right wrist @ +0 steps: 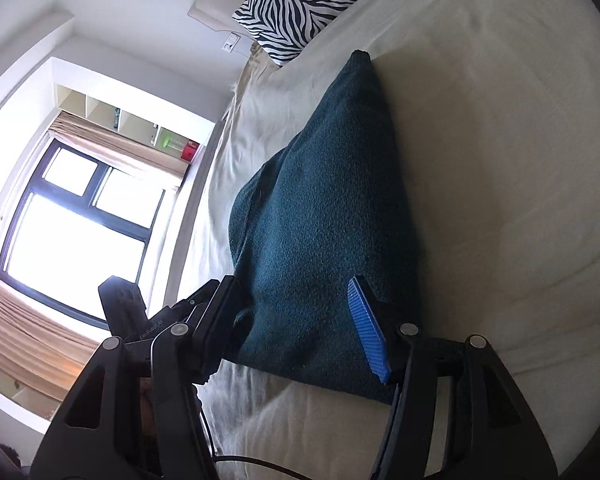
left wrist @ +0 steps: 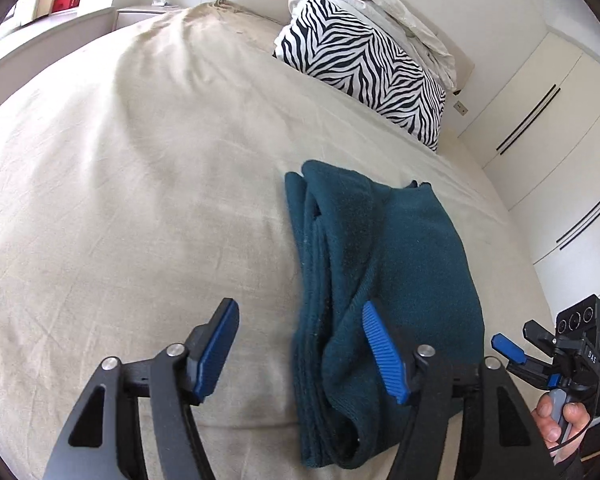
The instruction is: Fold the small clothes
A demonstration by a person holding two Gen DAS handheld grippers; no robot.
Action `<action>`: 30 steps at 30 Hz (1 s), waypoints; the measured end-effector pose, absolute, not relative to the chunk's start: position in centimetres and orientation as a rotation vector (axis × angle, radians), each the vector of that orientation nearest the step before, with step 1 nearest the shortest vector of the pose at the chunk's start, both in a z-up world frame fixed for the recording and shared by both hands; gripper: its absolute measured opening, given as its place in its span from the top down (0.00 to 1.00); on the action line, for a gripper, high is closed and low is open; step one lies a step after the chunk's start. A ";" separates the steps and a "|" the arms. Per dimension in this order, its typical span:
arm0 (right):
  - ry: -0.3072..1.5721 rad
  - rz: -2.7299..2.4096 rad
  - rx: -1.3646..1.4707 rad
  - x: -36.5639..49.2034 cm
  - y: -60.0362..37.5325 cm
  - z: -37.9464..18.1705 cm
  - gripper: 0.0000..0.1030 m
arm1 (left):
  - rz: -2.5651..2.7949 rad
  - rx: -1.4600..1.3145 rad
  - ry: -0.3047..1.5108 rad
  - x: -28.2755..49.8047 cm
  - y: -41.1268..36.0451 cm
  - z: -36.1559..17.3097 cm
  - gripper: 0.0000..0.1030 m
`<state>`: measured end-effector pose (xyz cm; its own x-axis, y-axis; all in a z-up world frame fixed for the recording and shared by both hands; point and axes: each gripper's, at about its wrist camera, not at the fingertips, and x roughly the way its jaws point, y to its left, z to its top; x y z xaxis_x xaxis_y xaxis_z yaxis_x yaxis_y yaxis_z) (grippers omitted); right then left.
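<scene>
A dark teal knit garment (left wrist: 380, 280) lies folded into a long strip on the beige bedsheet (left wrist: 140, 200). My left gripper (left wrist: 300, 352) is open just above the garment's near left edge, one blue pad over bare sheet and one over the cloth, holding nothing. My right gripper shows at the right edge of the left wrist view (left wrist: 512, 350), held in a hand. In the right wrist view the garment (right wrist: 324, 220) stretches away along the bed, and my right gripper (right wrist: 296, 328) is open over its near end, empty.
A zebra-print pillow (left wrist: 364, 60) and a crumpled pale cover (left wrist: 396, 12) lie at the head of the bed. White wardrobe doors (left wrist: 540, 120) stand to the right. A bright window (right wrist: 72, 232) with curtains lies beyond the bed's far side.
</scene>
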<state>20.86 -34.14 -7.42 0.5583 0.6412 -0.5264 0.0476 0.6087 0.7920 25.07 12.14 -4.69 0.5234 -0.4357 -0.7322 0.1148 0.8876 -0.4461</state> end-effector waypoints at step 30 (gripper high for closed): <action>1.176 0.415 0.944 28.7 -36.6 -12.8 0.44 | -0.693 -0.747 1.197 29.4 9.5 -9.7 0.32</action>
